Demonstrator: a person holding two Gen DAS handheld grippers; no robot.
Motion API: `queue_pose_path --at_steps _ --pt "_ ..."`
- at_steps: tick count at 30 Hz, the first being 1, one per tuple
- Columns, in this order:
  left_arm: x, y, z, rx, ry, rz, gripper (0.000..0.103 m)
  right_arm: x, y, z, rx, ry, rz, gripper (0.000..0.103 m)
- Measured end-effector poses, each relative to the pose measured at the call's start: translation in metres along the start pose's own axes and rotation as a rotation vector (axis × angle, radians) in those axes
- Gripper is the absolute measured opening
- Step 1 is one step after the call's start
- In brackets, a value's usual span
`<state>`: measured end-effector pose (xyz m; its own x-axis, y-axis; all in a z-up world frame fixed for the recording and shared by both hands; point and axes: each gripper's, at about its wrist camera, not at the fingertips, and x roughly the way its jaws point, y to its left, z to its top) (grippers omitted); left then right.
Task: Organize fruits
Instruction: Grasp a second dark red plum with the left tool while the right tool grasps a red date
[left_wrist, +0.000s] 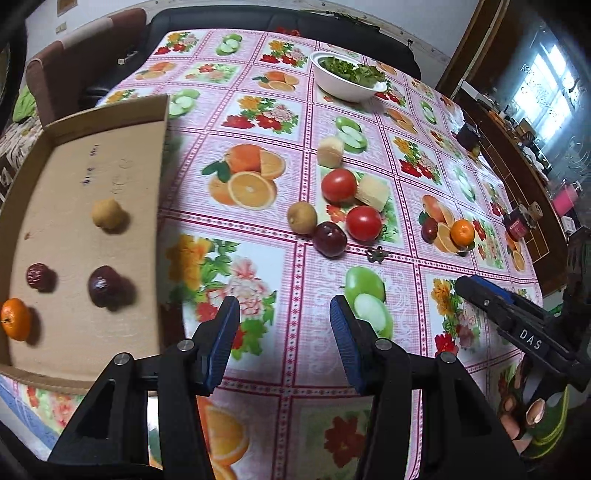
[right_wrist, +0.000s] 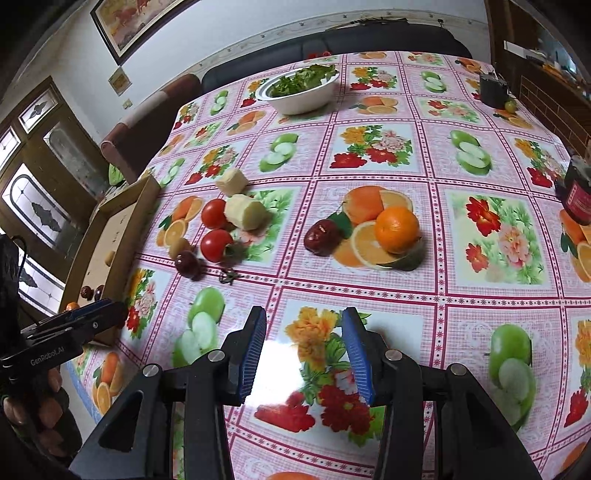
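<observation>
Left tool (left_wrist: 284, 343) stands open and empty above the tabletop (left_wrist: 303, 295), just right of the box (left_wrist: 162, 118). Right tool (right_wrist: 303, 354) is likewise open, holding nothing, low over the cloth near the front edge. The box already holds four fruits: a tan one (left_wrist: 108, 214), two dark ones (left_wrist: 38, 276) (left_wrist: 105, 286) and an orange (left_wrist: 14, 319). Loose on the tabletop: a kiwi (left_wrist: 302, 218), a plum (left_wrist: 329, 239), two tomatoes (left_wrist: 338, 185) (left_wrist: 364, 223), two pale cut pieces (left_wrist: 330, 150) (left_wrist: 373, 190), and further right a mandarin (right_wrist: 397, 229) with a dark red fruit (right_wrist: 322, 237) just beside it. A bowl (right_wrist: 303, 103) of greens sits at the far end. Judgement: sorting is partly done; both tools are between picks. The right tool faces the mandarin pair, well apart from it. The next move calls for reaching forward, straddling one fruit without nudging its neighbour, then closing gently, since round fruit may roll.
</observation>
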<state>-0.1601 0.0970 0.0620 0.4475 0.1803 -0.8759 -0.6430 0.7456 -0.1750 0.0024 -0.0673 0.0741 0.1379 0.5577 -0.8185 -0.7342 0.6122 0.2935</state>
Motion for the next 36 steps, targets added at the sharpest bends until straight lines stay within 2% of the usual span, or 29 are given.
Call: queue_pose_path --at_steps 5,15,25,27,28,30,34,35,36 --pt "0.01 -0.004 0.008 -0.003 0.006 -0.012 0.049 0.006 -0.002 0.001 0.009 0.007 0.005 0.045" --pt "0.038 -0.017 0.023 -0.027 0.028 -0.081 0.049 0.016 -0.011 0.015 0.035 -0.005 -0.005 0.045" --pt "0.061 -0.024 0.039 -0.032 0.037 -0.097 0.049 0.04 -0.015 0.034 0.03 0.0 -0.022 0.046" --pt "0.063 -0.025 0.04 -0.023 0.028 -0.111 0.04 0.046 -0.013 0.04 0.017 -0.003 -0.042 0.045" --pt "0.062 -0.026 0.04 -0.02 0.022 -0.119 0.038 0.048 -0.012 0.041 0.011 -0.007 -0.047 0.045" --pt "0.06 -0.027 0.039 0.001 0.001 -0.101 0.025 0.052 -0.009 0.045 -0.01 -0.01 -0.069 0.044" --pt "0.057 -0.02 0.036 -0.003 0.002 -0.125 0.026 0.06 0.002 0.048 -0.076 -0.021 -0.121 0.041" --pt "0.055 -0.019 0.034 0.002 0.002 -0.127 0.026 0.061 0.004 0.047 -0.093 -0.026 -0.136 0.038" --pt "0.053 -0.019 0.032 0.003 0.001 -0.126 0.025 0.061 0.006 0.046 -0.11 -0.029 -0.147 0.031"
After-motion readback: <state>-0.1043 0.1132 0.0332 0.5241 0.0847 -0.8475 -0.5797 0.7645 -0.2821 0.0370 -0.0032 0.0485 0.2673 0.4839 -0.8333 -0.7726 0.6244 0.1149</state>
